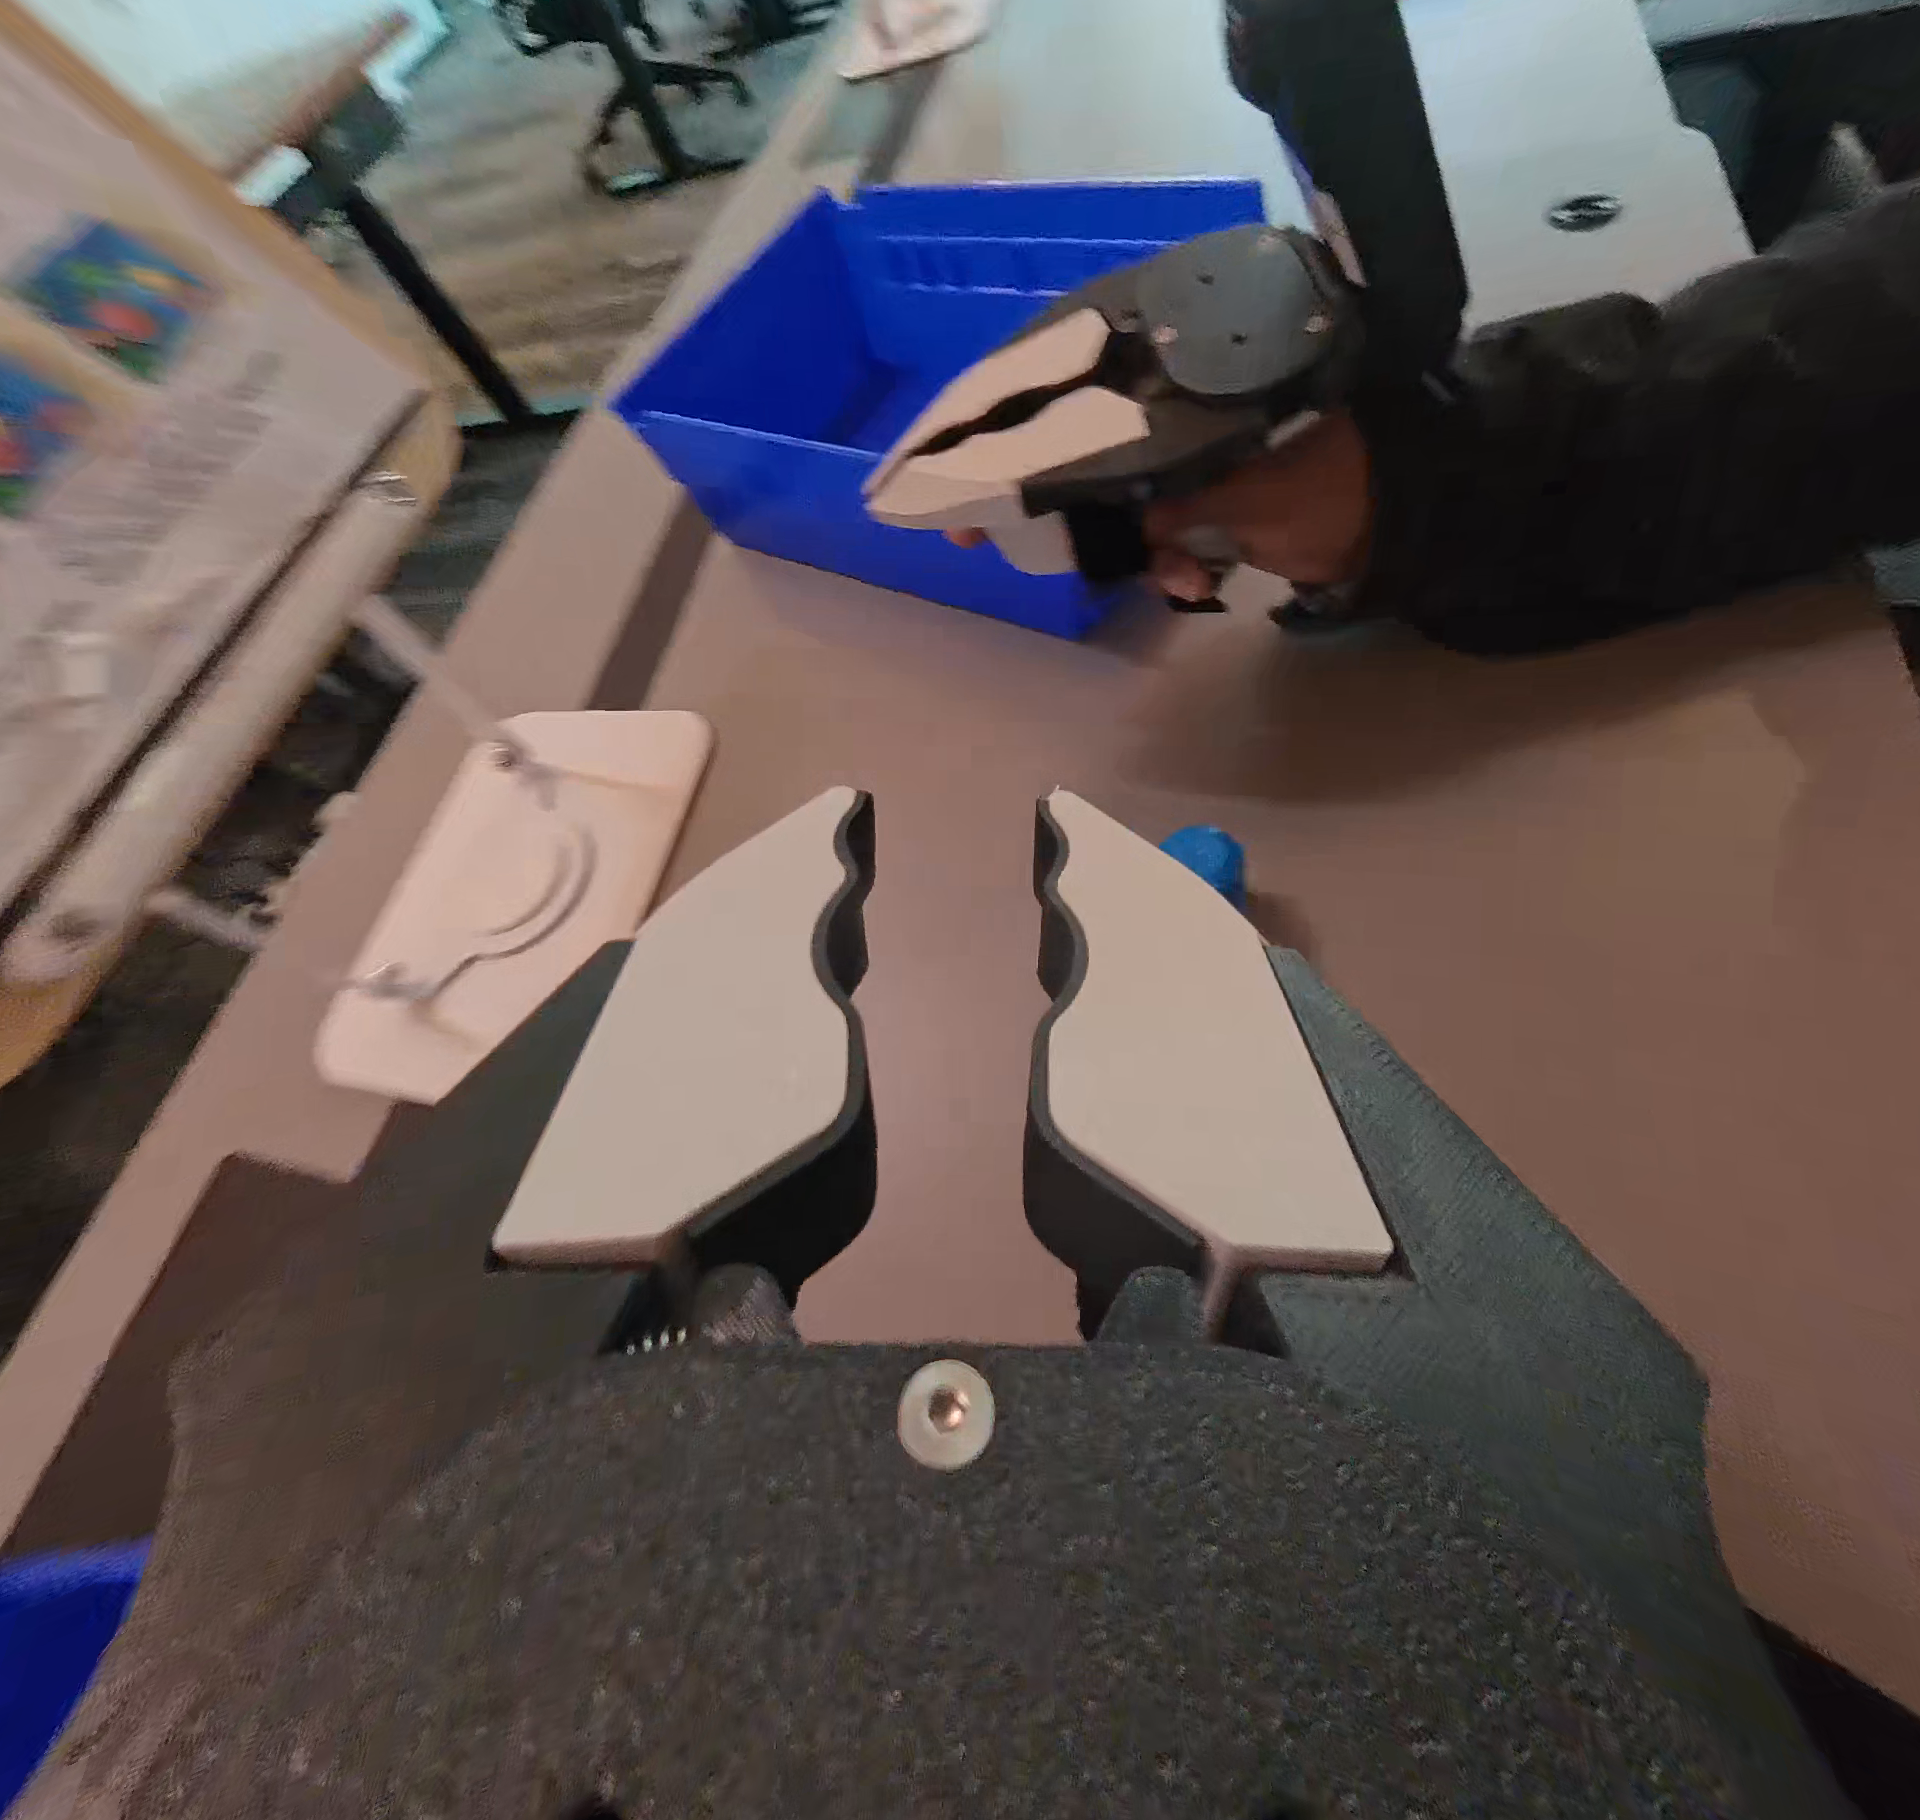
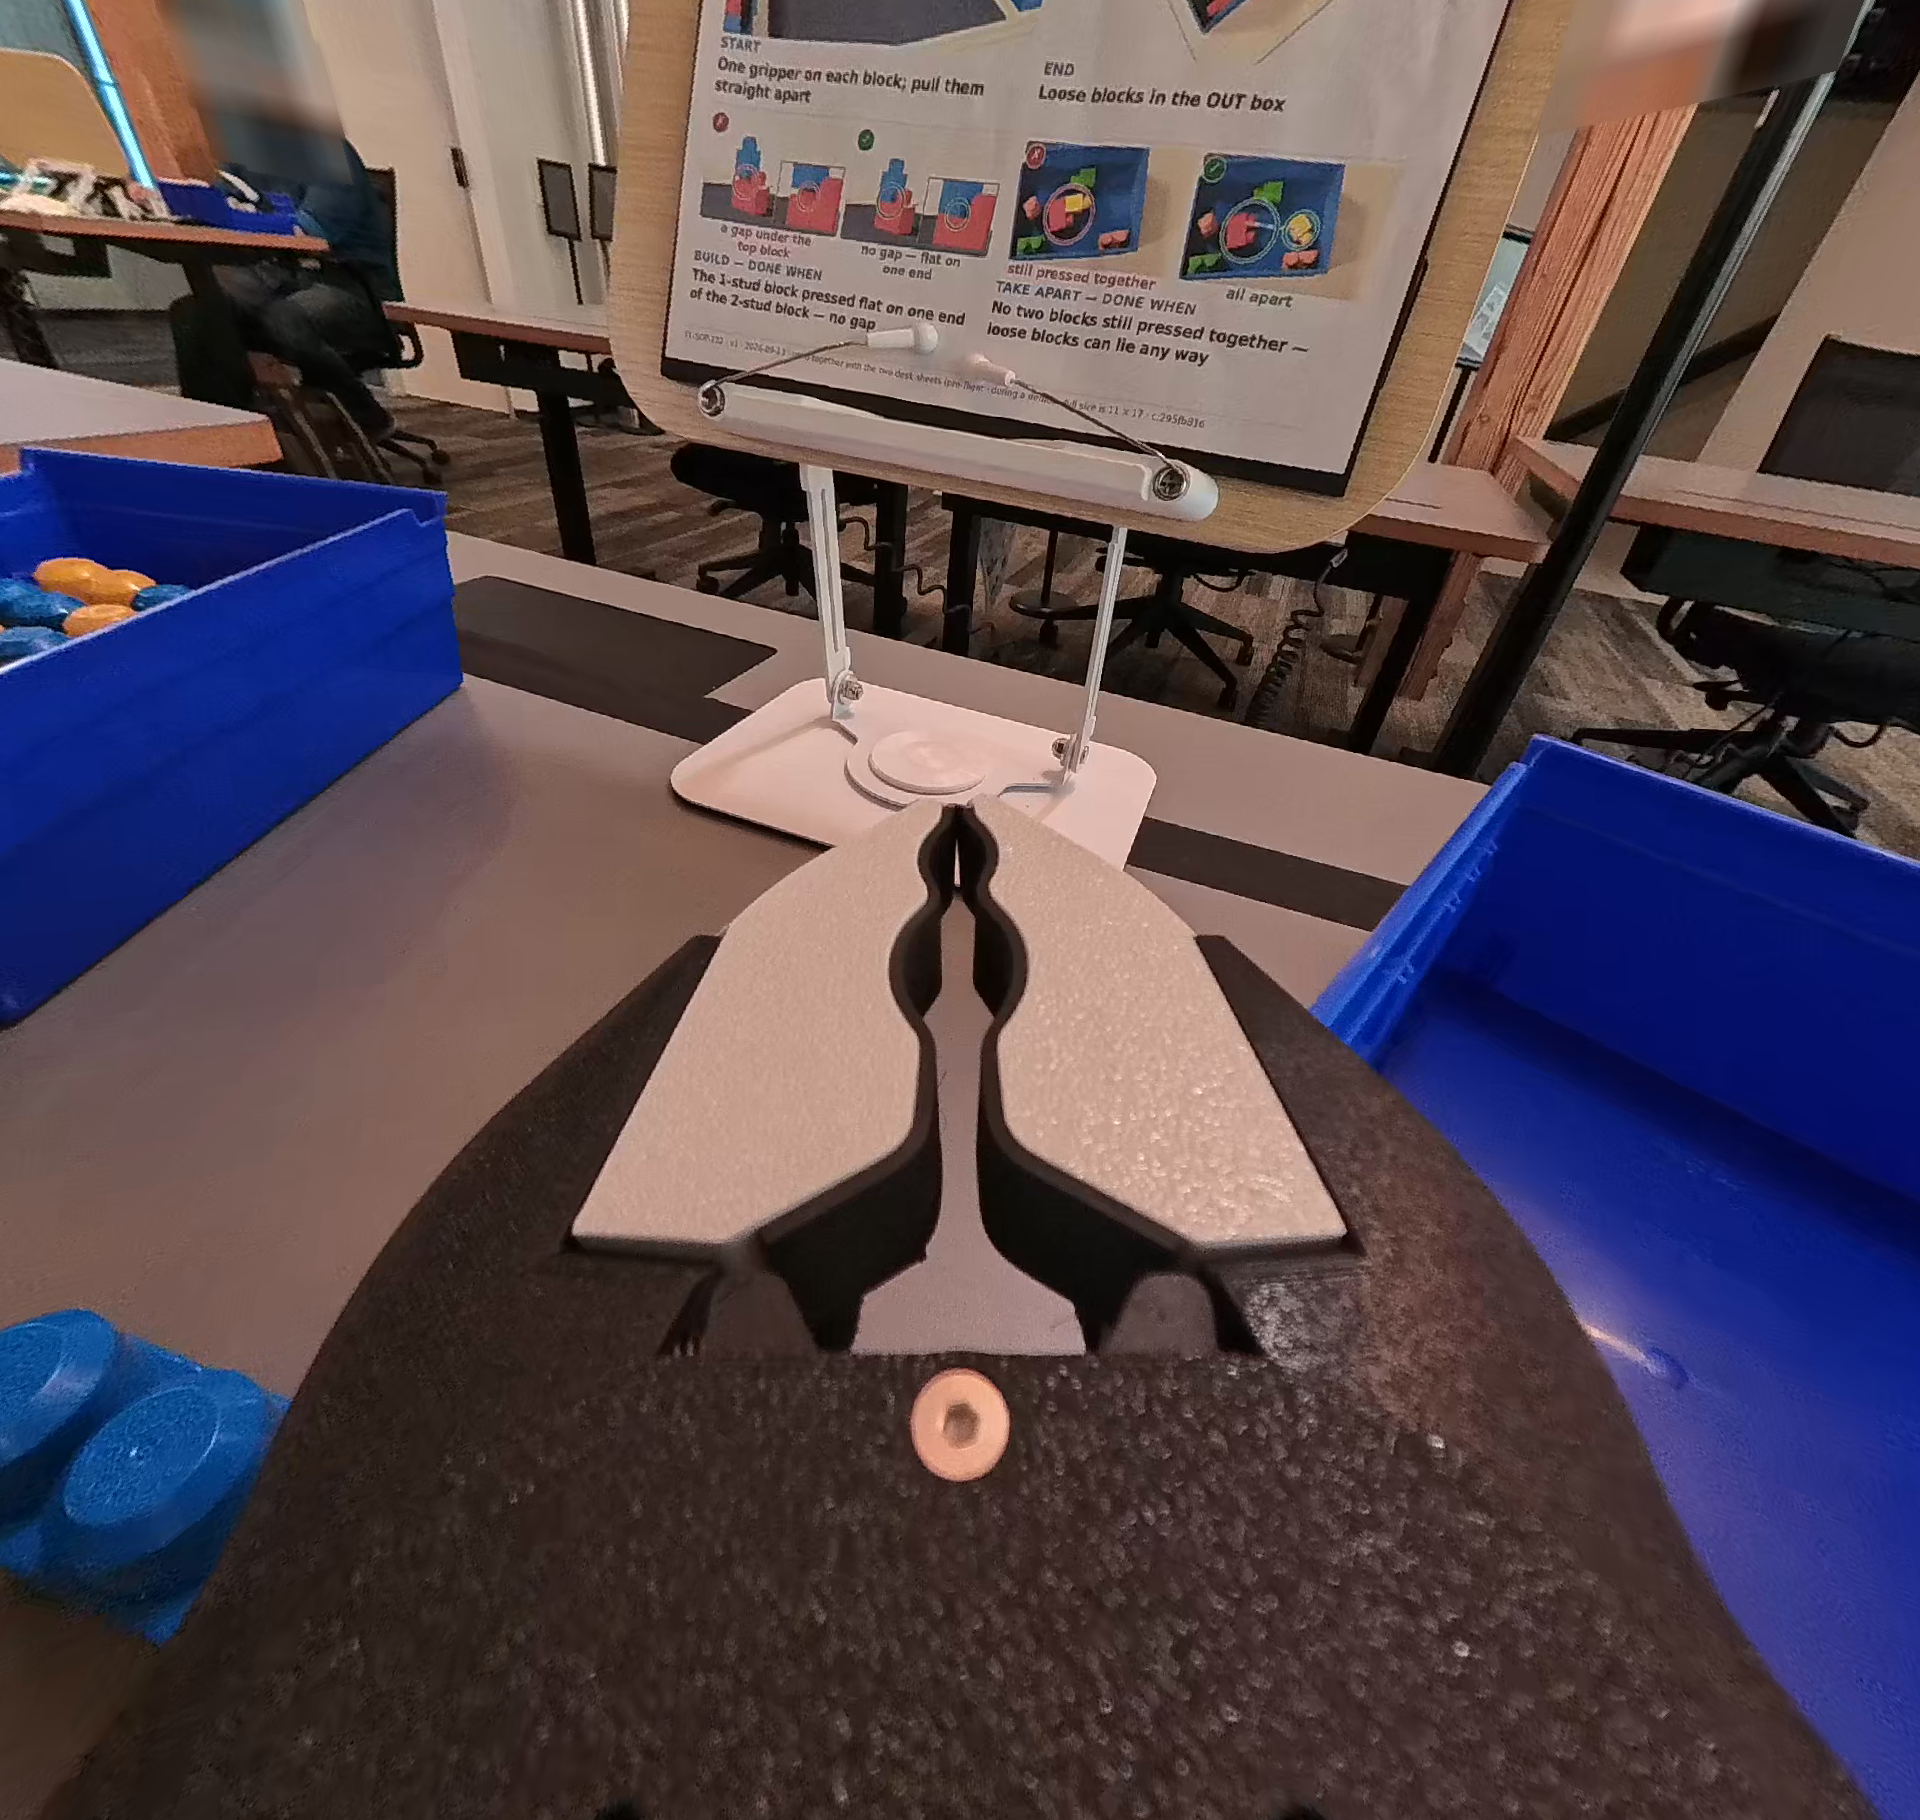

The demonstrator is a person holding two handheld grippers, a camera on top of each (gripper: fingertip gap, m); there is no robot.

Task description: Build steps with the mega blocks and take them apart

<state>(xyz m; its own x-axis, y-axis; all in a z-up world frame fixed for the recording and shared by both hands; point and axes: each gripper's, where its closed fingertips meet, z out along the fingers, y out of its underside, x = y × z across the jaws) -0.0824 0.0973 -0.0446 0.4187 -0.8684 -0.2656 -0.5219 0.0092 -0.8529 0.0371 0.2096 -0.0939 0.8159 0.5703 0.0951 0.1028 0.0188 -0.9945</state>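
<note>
Near 1 o'clock off the left gripper [image 1: 954, 809], spread and empty: a blue block [image 1: 1210, 861] on the grey surface [image 1: 1455, 939], probably next to be picked. Right gripper [image 2: 957, 814] pinched closed, holding nothing, above an empty blue bin [image 2: 1662, 1199]. At 10 o'clock, a blue bin of blocks [image 2: 208, 710]; at 12, an instruction stand [image 2: 914, 773]. Beyond, office desks and chairs.

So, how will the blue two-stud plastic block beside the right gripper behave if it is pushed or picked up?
The blue two-stud plastic block looks rigid and moulded, so it will probably not bend. It sits flat on the grey table, so a push should slide it, not roll it. It seems light for its size.
</note>
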